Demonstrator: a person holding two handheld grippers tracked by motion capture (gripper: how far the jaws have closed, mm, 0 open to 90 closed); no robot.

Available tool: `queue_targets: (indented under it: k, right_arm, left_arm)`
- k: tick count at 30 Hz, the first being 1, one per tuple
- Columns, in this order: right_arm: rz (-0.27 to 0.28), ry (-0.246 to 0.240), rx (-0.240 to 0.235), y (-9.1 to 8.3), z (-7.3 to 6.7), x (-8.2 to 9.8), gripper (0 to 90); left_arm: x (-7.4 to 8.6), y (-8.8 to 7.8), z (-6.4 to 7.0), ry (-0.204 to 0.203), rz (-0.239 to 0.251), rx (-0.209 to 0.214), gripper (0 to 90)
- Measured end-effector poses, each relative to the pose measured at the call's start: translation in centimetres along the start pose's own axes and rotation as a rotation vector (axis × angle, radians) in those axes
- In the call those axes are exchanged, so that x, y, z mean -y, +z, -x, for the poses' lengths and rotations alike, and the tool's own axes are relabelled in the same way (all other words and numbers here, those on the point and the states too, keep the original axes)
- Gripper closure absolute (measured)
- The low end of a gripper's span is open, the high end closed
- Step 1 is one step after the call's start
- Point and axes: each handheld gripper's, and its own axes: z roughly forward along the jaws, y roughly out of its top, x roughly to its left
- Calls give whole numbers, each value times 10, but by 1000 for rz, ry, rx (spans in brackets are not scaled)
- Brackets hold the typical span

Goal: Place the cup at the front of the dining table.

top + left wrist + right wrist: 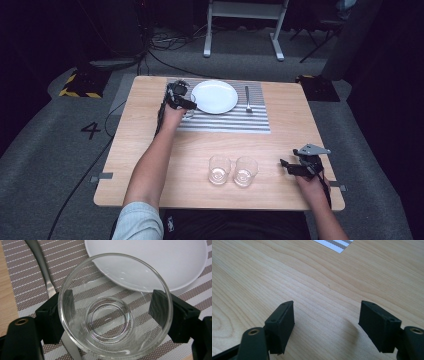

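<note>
Clamping across the clear glass (115,307) at mid-frame over the striped placemat (22,270) beside the white plate (160,260), the left gripper (113,312) holds something slick and breakable, best gripped on opposite walls.

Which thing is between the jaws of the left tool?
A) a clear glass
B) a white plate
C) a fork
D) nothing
A: in the left gripper view the left tool has its two black pads on either side of the clear glass, above the striped mat.
</note>
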Motion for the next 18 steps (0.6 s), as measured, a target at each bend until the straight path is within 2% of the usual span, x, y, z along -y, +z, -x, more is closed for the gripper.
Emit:
queue_targets:
  k: [2, 5, 11, 12, 14, 18]
  right_arm:
    - [2, -5, 0, 0, 0, 0, 285]
    - [3, -2, 3, 0, -1, 0, 285]
    - [4, -9, 0, 0, -1, 0, 285]
    - [4, -10, 0, 0, -1, 0, 285]
    - [4, -10, 0, 0, -1, 0, 285]
    - [3, -17, 4, 0, -1, 0, 285]
  left_arm:
    - [0, -1, 1, -2, -4, 0, 180]
    - [1, -2, 0, -36, -20, 7, 180]
    - [0, -4, 0, -34, -28, 3, 177]
    - [1, -3, 1, -43, -16, -1, 176]
    - [0, -6, 2, -24, -9, -18, 170]
    - [-1, -13, 4, -38, 18, -23, 151]
